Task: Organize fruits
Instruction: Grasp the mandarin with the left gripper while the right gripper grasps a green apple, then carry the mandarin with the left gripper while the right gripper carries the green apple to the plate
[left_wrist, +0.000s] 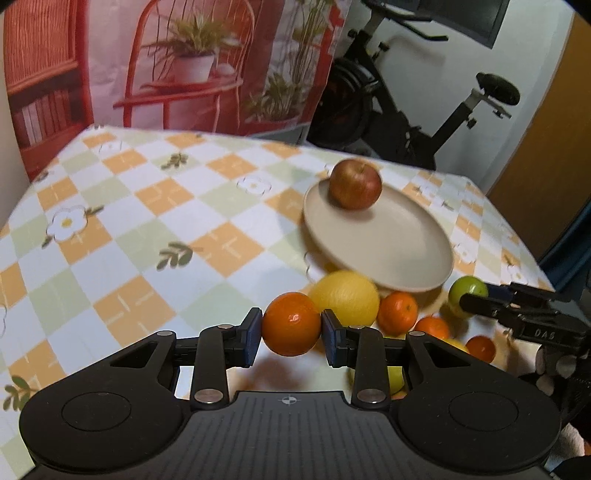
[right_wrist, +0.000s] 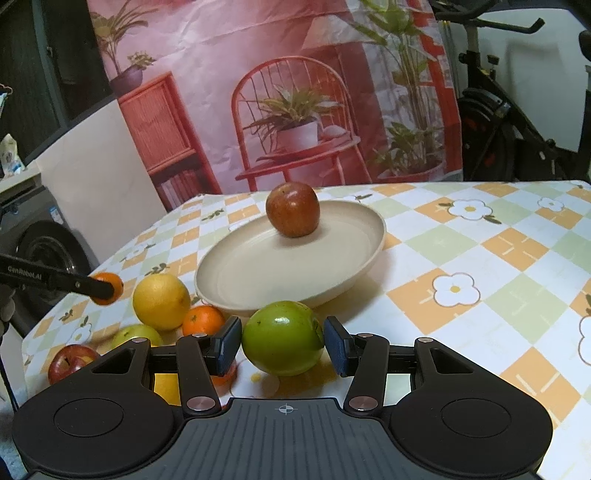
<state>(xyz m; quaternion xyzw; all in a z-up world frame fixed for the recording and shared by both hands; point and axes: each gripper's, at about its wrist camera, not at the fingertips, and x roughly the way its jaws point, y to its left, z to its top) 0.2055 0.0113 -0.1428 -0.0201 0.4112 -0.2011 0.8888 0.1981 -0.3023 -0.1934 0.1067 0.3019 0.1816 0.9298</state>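
Nearest the left wrist camera, the left gripper (left_wrist: 291, 325) pinches a small orange (left_wrist: 291, 324) between its blue pads (left_wrist: 252, 334), lifted clear above the checked tablecloth (left_wrist: 147, 221). Just beyond and to the right of it lies a yellow lemon (left_wrist: 345, 297), with a second small orange (left_wrist: 398, 312) beside that and two more oranges (left_wrist: 431, 328) nearer and further right; the rightmost one (left_wrist: 480, 349) is partly blurred. A beige plate (left_wrist: 384, 240) sits beyond this cluster, and a red apple (left_wrist: 355, 189) rests on its far edge.

From the right wrist camera, a red apple (right_wrist: 70, 362) sits at the near left of the table, a pale green fruit (right_wrist: 138, 334), perhaps another apple, just right of it, half hidden behind the gripper body. Above them the other gripper's black finger reaches in from the left, clamped on its orange (right_wrist: 110, 288). The lemon (right_wrist: 161, 301) and an orange (right_wrist: 203, 319) lie next, touching or nearly touching the plate (right_wrist: 258, 273). Centred in the foreground, the right gripper (right_wrist: 283, 341) squeezes a green apple (right_wrist: 282, 338) between its pads (right_wrist: 338, 349), just in front of the plate's near rim. On the plate's far side stands the red apple (right_wrist: 293, 209). A printed backdrop (right_wrist: 295, 92) hangs behind, and an exercise bike (right_wrist: 517, 110) stands at the far right.
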